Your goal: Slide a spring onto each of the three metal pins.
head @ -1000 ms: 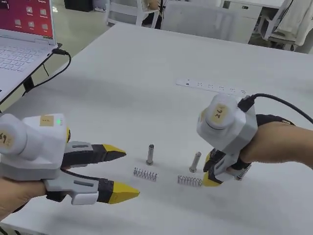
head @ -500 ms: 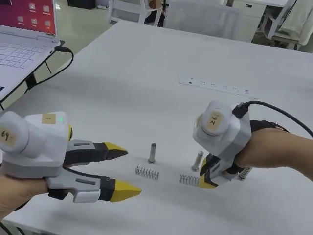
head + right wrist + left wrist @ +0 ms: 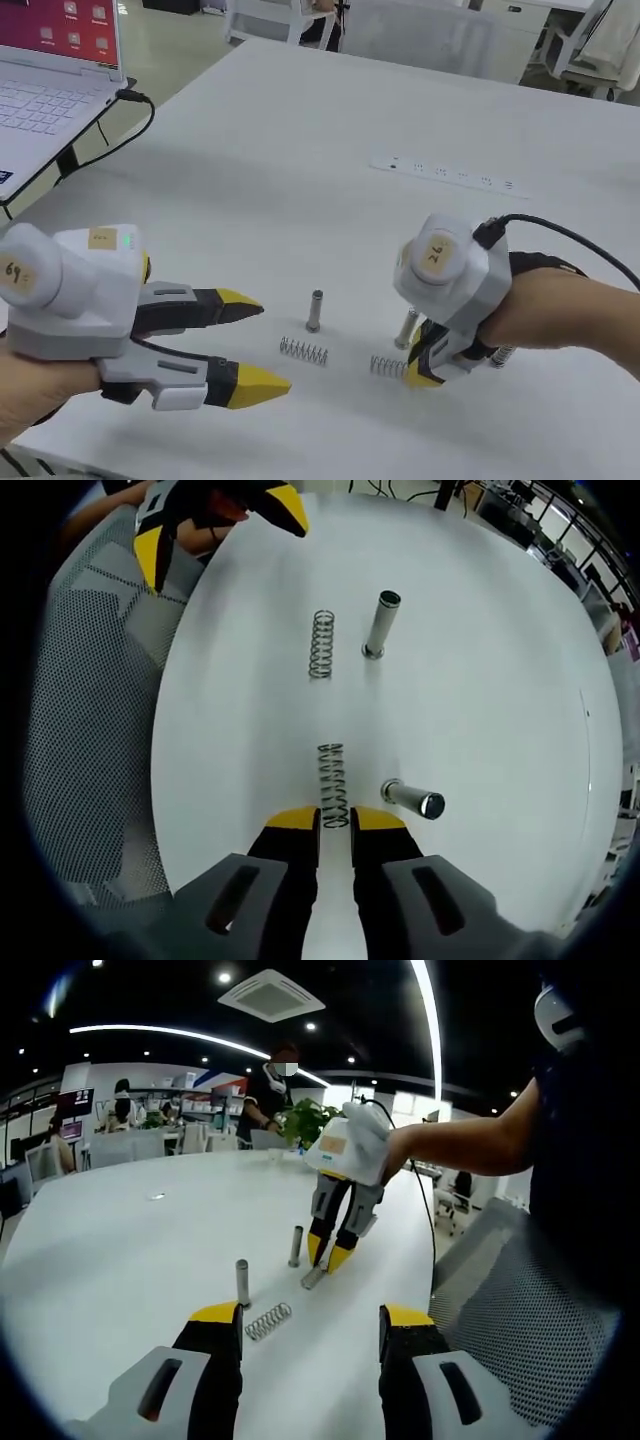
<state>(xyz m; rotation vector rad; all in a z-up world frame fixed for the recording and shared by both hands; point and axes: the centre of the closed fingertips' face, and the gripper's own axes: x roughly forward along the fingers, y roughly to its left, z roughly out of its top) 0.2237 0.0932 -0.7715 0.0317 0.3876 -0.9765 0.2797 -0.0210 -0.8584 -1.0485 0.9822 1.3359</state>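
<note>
While L tongs (image 3: pixel 275 345) hang wide apart, R tongs (image 3: pixel 335 818) pinch end of spring (image 3: pixel 332 775) on table (image 3: pixel 300 180), beside pin (image 3: pixel 405 797).

Yellow-tipped left hand-held gripper (image 3: pixel 273 345), silver spring (image 3: pixel 386 366), grey pin (image 3: pixel 316 310), white table (image 3: pixel 300 150).

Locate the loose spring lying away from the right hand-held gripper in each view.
Head view: spring low centre.
Left gripper view: spring low centre.
Right gripper view: spring upper centre.
Shared landmark: the standing pin beside it.
</note>
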